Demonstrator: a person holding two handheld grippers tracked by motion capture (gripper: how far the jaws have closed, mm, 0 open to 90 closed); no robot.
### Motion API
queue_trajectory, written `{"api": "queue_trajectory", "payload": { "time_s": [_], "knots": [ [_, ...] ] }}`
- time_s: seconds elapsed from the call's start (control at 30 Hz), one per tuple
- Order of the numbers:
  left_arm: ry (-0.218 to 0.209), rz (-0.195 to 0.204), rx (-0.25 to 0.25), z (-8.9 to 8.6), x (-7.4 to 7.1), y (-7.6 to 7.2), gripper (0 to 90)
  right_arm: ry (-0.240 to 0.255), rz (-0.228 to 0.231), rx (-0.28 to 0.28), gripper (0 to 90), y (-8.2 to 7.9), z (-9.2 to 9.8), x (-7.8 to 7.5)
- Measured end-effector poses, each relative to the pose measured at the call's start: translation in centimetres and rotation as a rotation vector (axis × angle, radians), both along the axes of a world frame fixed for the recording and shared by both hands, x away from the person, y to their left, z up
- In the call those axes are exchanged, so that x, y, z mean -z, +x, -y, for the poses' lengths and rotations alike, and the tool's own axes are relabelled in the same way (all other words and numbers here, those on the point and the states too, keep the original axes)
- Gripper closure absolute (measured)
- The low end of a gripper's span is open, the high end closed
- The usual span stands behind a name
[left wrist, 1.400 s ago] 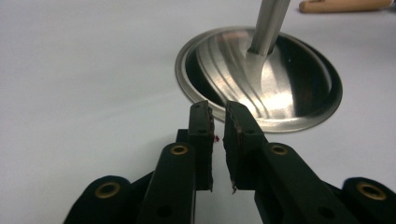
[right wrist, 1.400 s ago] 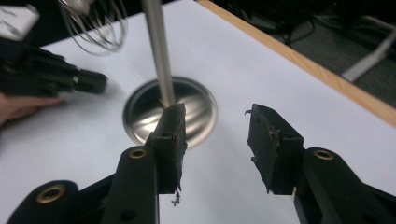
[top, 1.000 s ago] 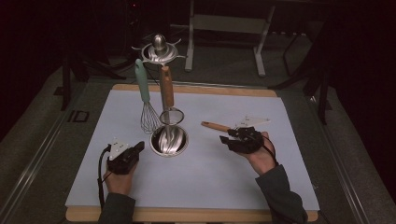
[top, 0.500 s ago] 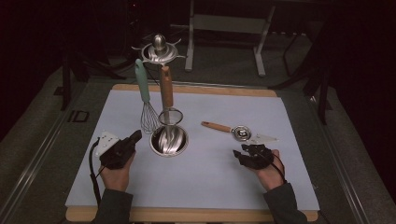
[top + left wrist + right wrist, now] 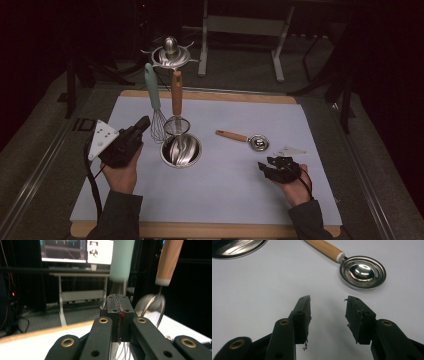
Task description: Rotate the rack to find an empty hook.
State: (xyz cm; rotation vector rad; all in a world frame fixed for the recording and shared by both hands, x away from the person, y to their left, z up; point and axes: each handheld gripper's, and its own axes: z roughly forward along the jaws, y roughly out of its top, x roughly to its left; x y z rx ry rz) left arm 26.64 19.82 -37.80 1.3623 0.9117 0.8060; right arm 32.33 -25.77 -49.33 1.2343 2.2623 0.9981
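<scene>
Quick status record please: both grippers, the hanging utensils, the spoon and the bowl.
left gripper: shut, nothing held, beside the whisk
right gripper: open, empty, above the mat, near the spoon
whisk: hangs from the rack
strainer: hangs beside the whisk, over the bowl
spoon: lies flat on the mat, right of the bowl

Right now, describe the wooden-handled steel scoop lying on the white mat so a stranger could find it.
Start at the round steel bowl mid-mat; to its right lies the wooden-handled steel scoop, beyond the open right gripper. Unlike the whisk and strainer standing in the bowl, it lies flat, alone.
</scene>
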Motion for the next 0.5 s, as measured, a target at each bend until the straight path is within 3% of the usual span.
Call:
{"api": "queue_trajectory", "payload": {
  "time_s": [0.27, 0.5],
  "knots": [
    [0.001, 0.101, 0.008, 0.2, -4.8, 0.4, 89.9, 0.006, -0.005, 0.011, 54.7, 0.0, 0.5, 0.2],
    [-0.006, 0.165, 0.012, 0.3, -7.9, 0.6, 89.9, 0.006, -0.015, 0.019, 54.4, 0.1, 0.7, 0.5]
  ]
}}
